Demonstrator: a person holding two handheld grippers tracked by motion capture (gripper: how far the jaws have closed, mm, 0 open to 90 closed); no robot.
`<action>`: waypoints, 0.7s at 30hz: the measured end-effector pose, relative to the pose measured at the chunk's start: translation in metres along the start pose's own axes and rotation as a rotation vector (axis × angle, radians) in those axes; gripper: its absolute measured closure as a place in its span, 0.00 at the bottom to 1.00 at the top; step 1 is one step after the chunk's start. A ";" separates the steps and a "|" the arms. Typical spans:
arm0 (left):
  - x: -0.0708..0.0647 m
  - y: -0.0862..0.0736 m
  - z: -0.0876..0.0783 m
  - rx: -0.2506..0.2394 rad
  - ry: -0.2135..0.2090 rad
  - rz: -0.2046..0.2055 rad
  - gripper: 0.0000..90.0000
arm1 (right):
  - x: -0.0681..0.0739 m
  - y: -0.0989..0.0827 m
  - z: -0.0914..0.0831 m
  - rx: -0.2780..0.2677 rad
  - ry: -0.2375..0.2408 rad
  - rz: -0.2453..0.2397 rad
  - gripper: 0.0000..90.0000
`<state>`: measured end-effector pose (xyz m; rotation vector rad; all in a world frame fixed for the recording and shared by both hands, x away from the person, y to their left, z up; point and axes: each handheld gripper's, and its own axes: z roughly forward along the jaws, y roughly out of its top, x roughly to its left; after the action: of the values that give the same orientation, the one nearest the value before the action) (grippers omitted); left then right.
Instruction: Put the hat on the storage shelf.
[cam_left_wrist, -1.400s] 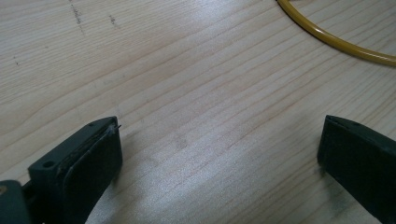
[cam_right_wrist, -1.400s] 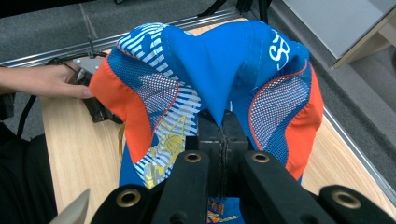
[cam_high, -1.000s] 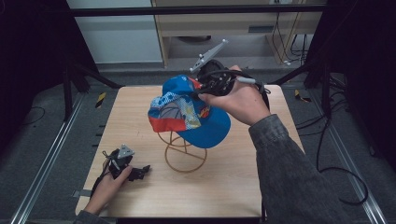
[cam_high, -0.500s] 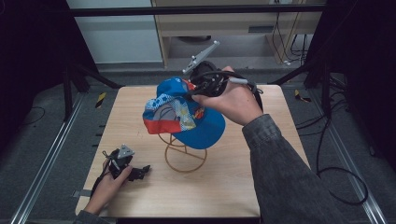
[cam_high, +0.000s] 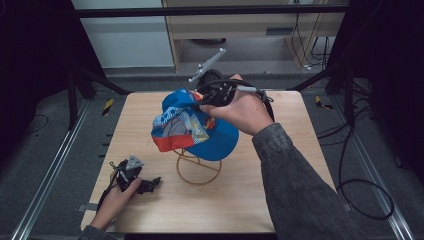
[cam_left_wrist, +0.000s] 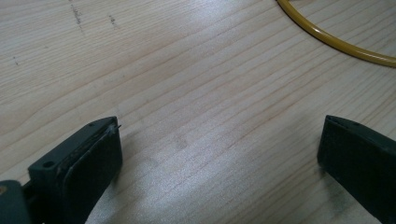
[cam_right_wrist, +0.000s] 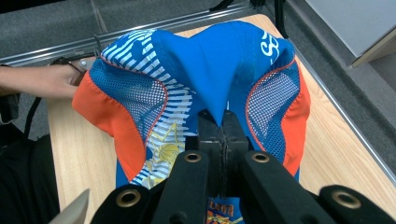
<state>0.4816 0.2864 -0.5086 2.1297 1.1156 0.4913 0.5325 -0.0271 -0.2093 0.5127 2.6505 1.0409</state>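
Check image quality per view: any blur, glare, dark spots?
High view: soft overall, dark surround, table evenly lit, no glare. Left gripper view: wood grain sharp, near tongs slightly soft with shadows beneath. Right gripper view: cap crisp, tongs at the bottom edge blurred.

I see the cap (cam_right_wrist: 210, 70) as soft cloth with open mesh panels, matt throughout. My worktop (cam_left_wrist: 196, 93) is pale, smooth-grained wood; the stand's ring (cam_left_wrist: 327, 39) looks glossy yellow wire.

You have a pale wooden surface (cam_high: 280, 200) before you, metal rails (cam_high: 47, 170) alongside it, and a wooden cabinet (cam_high: 260, 30) behind on grey floor (cam_high: 380, 165).
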 end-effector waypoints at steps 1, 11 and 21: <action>0.000 0.000 0.000 0.000 0.000 0.000 0.00 | 0.000 0.000 0.001 0.003 0.002 0.000 1.00; 0.000 0.000 0.000 0.000 0.000 0.000 0.00 | 0.002 0.001 0.013 0.021 0.013 -0.005 1.00; 0.000 0.000 0.000 0.000 0.000 0.000 0.00 | 0.003 0.002 0.023 0.032 0.022 -0.007 1.00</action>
<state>0.4816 0.2864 -0.5086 2.1296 1.1157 0.4909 0.5383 -0.0105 -0.2242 0.5016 2.6903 1.0093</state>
